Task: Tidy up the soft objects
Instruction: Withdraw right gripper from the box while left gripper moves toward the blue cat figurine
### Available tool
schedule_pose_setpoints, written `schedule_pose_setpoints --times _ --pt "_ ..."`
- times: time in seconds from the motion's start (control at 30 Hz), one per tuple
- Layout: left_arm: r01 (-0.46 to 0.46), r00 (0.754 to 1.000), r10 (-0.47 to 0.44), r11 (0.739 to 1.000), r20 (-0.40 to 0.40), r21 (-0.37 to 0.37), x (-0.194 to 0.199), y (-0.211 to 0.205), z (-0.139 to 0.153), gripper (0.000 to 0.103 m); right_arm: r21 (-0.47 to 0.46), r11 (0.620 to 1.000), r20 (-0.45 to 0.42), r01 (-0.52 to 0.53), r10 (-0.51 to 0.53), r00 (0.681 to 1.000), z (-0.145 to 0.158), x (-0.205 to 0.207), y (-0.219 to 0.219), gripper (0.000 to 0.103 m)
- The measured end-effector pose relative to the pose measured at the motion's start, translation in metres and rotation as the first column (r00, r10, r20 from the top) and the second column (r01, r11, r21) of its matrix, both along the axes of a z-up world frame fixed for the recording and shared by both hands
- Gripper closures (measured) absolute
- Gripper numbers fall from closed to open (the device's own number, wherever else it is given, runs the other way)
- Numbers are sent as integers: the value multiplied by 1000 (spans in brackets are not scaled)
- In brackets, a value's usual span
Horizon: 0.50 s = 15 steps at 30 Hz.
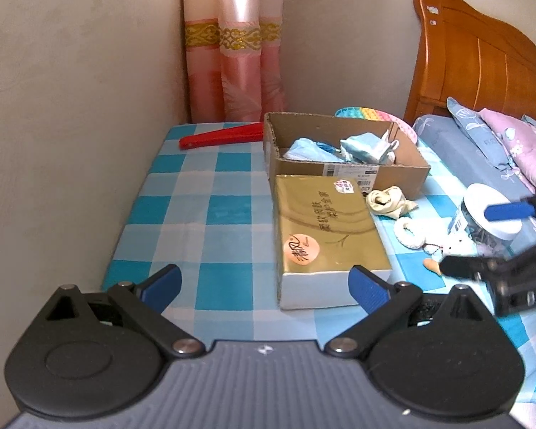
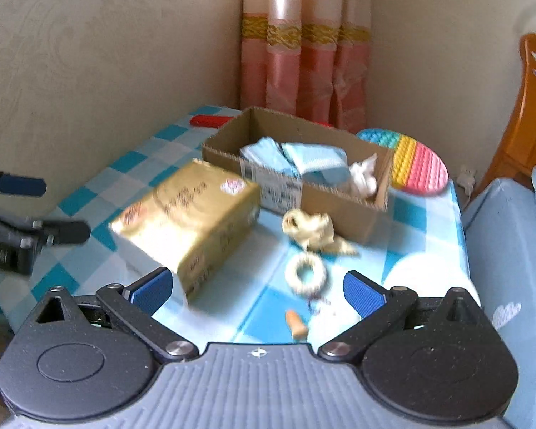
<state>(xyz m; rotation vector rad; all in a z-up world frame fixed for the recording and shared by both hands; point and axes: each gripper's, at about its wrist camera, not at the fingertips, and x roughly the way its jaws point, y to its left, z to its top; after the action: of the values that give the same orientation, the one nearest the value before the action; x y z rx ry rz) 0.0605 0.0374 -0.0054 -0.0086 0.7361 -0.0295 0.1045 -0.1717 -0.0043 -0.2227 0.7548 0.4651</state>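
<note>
Blue cloths fill the cardboard box (image 2: 296, 178); cream scrunchie (image 2: 309, 230) and white ring (image 2: 305, 273) remain at 12 o'clock; both jaws open, empty.

Table (image 1: 203, 214): cardboard box (image 1: 343, 173) at rear, holding cloths (image 1: 366, 146); gold box (image 1: 325, 228) before it; crumpled cloth (image 1: 389, 202) right of that.

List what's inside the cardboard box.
The cardboard box holds crumpled light-blue cloths and a white bundle at one end. Anything beneath them, and the box floor there, is covered.
</note>
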Motion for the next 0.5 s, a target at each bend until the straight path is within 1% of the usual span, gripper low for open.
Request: schedule_pose_setpoints --times 0.17,0.27,0.37,0.5 --pt "20 1000 -20 999 1 29 1 -11 -2 3 30 999 0 33 -33 999 -13 -16 -15 0" --pt "47 999 -47 998 4 41 1 -19 -2 3 37 998 -4 58 -58 998 -19 -20 -21 0" --pt "80 997 -81 996 12 39 0 -28 -2 3 43 996 1 77 -77 997 -24 -24 -27 0" --pt "99 995 -101 993 16 60 2 -39 -2 2 47 995 14 88 -89 996 -28 -30 -34 0"
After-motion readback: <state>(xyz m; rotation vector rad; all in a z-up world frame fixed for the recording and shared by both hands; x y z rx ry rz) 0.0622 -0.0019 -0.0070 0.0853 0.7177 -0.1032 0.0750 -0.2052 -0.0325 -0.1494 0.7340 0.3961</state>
